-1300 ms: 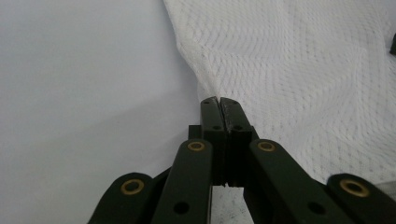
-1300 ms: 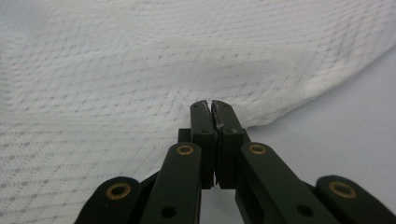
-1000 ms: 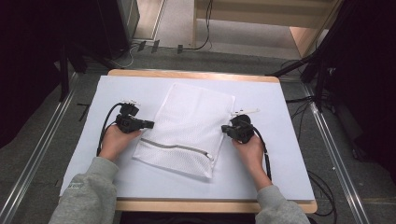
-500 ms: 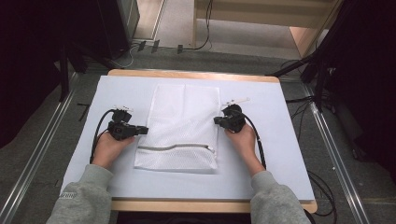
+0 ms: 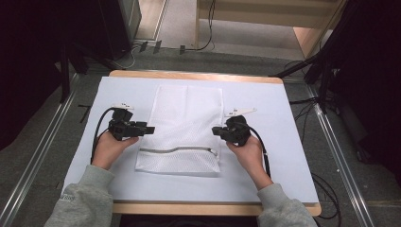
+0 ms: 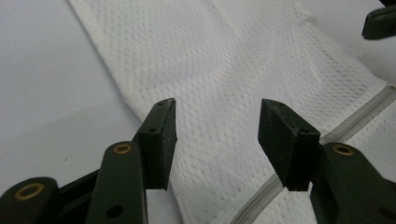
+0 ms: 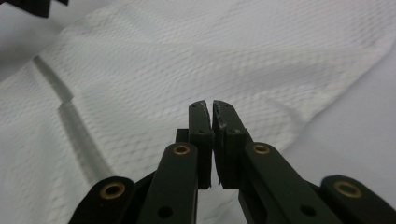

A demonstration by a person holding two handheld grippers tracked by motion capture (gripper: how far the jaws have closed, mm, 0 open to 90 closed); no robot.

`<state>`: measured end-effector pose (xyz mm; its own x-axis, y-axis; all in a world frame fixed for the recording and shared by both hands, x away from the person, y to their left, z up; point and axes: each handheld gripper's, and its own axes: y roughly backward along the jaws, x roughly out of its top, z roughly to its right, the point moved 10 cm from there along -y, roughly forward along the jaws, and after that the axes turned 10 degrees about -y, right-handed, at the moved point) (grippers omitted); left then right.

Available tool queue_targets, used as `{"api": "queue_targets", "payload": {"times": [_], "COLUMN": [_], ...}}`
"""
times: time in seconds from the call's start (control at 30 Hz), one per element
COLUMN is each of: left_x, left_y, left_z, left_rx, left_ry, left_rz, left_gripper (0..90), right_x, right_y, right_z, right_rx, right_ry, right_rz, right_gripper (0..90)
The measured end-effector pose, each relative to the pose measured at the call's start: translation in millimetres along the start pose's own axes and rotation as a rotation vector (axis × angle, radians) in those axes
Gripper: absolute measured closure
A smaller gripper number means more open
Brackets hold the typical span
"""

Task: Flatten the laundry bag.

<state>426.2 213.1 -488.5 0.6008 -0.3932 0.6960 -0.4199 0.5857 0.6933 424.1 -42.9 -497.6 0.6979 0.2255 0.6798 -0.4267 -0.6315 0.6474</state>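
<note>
A white mesh bag (image 5: pixel 184 118) lies flat and straight on the white table cover, its grey zipper (image 5: pixel 179 151) running across near the front end. My left gripper (image 5: pixel 150 128) hovers at the bag's left edge. Its jaws have just been opening and now stand open over the mesh (image 6: pixel 224 56), with nothing between them (image 6: pixel 217 135). My right gripper (image 5: pixel 215 131) is at the bag's right edge, shut with nothing in it (image 7: pixel 210 106), above the mesh (image 7: pixel 187 56). The zipper (image 7: pixel 70 121) runs off to the left in the right gripper view.
The white cover (image 5: pixel 283 142) lies on a wooden table whose front edge (image 5: pixel 213 208) shows. Metal rails (image 5: pixel 42 156) run along the floor on both sides. Cables (image 5: pixel 326 189) trail at the right. Dark equipment (image 5: pixel 359 56) stands at the back corners.
The bag lay skewed a second ago and now lies straight. Both grippers have lifted slightly off its side edges, and the left jaws have opened.
</note>
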Motion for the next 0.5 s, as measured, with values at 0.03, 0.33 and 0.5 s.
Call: {"api": "queue_targets", "payload": {"times": [0.03,0.33,0.5], "left_x": [1.2,7.0,7.5], "left_y": [-1.0,-9.0,-12.2], "left_z": [1.5,7.5,9.8], "left_rx": [-0.003,-0.018,-0.03], "left_ry": [-0.007,-0.03,-0.044], "left_rz": [0.0,-0.007,-0.018], "left_gripper": [46.0,44.4,44.1], "right_x": [-3.3,-24.1,-33.9], "right_y": [0.5,-0.2,-9.3], "right_z": [-4.1,-28.9,-32.4], "right_rx": [0.005,0.05,0.051], "right_ry": [0.008,0.036,0.04], "right_rz": [-0.007,-0.044,-0.076], "right_gripper": [88.4,88.0,88.0]}}
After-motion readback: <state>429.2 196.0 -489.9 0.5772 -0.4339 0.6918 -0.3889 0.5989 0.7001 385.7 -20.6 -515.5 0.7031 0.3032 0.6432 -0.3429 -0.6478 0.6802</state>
